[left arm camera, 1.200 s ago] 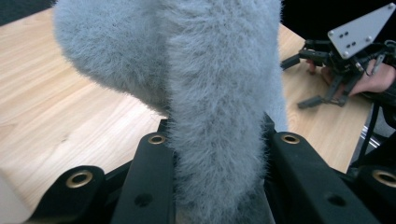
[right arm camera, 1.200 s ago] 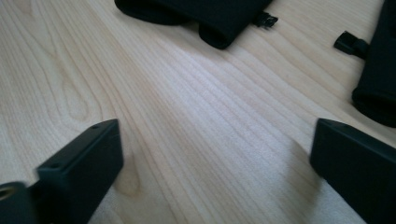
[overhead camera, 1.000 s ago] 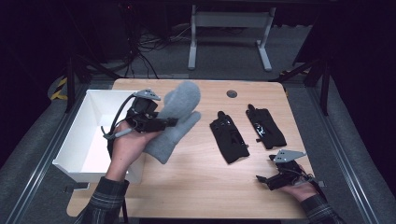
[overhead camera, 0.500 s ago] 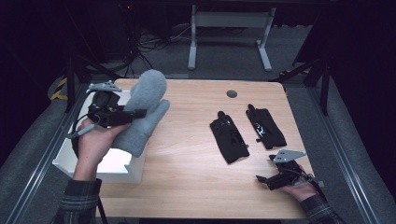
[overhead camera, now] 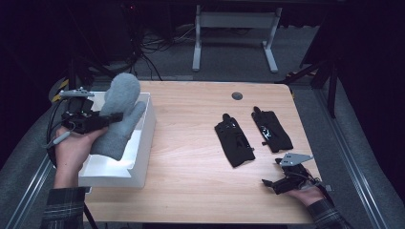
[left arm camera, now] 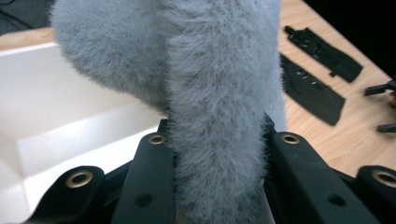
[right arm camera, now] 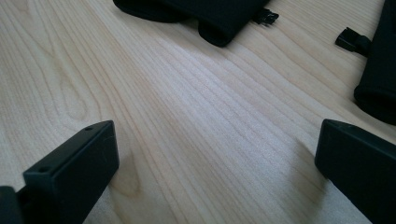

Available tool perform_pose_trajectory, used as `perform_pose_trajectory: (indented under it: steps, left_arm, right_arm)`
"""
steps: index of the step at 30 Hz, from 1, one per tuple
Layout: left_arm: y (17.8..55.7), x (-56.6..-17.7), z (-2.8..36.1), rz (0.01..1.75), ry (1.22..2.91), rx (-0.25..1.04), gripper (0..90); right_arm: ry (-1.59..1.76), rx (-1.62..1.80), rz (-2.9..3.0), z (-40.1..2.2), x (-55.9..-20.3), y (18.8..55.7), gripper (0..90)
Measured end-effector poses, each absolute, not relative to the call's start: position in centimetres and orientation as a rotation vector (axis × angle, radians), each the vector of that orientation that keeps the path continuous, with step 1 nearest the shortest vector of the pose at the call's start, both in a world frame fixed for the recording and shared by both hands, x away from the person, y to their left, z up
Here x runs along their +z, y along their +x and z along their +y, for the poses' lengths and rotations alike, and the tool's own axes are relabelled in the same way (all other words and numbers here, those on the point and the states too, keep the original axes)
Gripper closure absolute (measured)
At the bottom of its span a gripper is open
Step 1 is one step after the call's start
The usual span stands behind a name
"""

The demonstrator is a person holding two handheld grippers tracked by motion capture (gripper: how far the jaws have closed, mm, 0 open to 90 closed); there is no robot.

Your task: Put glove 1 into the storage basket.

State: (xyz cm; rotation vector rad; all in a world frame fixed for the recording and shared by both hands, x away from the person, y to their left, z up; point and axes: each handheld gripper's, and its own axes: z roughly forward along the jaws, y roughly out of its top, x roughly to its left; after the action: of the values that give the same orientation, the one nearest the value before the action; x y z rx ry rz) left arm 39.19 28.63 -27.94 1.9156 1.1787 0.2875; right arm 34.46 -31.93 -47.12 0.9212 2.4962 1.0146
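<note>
A fluffy grey mitten [overhead camera: 117,114] hangs above the white bin [overhead camera: 143,138] at the table's left edge, with my left gripper [overhead camera: 102,120] shut on it. In the left gripper view the mitten [left arm camera: 215,93] is pinched between both black jaws, with the bin's inside [left arm camera: 70,116] behind it. Two black gloves lie flat on the wood to the right, one [overhead camera: 234,140] nearer the middle and one [overhead camera: 271,129] beside it. My right gripper [overhead camera: 277,183] rests low near the table's front right corner, jaws apart with bare wood between them [right arm camera: 215,154].
The wooden table [overhead camera: 191,167] has a round dark cable hole [overhead camera: 237,96] at the back. A metal stand's legs [overhead camera: 234,38] rise behind the table. Dark floor surrounds it. Cables trail at the back left.
My left gripper has carried the grey mitten leftward, from over the table's left part to above the white bin. The right gripper has stayed where it was.
</note>
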Motion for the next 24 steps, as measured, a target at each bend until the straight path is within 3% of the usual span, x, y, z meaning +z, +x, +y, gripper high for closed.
perform_pose_trajectory:
  steps: [24]
  left_arm:
    - [41.8, -38.1, 30.6, 1.4, 1.947, 0.154, 71.6]
  right_arm:
    - [0.923, 1.013, 2.497, -31.9, -47.1, 34.5, 0.0]
